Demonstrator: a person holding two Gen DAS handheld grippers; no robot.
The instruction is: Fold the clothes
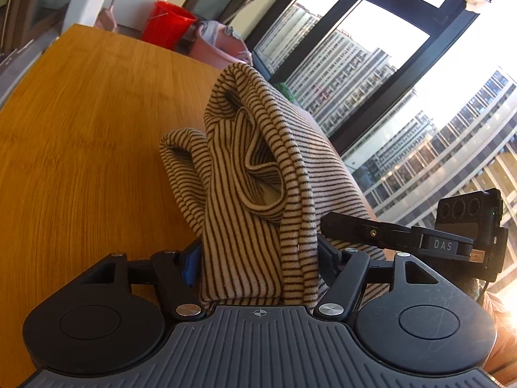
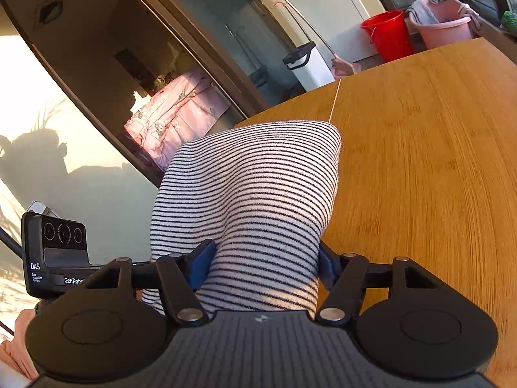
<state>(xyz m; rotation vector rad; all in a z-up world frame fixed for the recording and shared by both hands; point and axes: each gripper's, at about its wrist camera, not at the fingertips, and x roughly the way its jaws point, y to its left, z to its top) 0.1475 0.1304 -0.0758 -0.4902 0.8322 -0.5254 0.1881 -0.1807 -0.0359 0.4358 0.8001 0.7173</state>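
Observation:
A cream garment with thin dark stripes (image 1: 255,174) is bunched and lifted above the wooden table (image 1: 97,129). My left gripper (image 1: 258,258) is shut on a thick bundle of its folds, which rise in loops in front of the camera. My right gripper (image 2: 263,258) is shut on another part of the same striped garment (image 2: 255,187), which bulges up smoothly over the fingers. The right gripper also shows at the right of the left wrist view (image 1: 404,236), close beside the left one. The fingertips of both are hidden in cloth.
The wooden table (image 2: 420,161) spreads under both grippers. Behind its far edge stand a red bucket (image 1: 168,22), a pink tub (image 2: 442,26) with cloth in it and a white bin (image 2: 310,64). Large windows (image 1: 371,64) run along one side.

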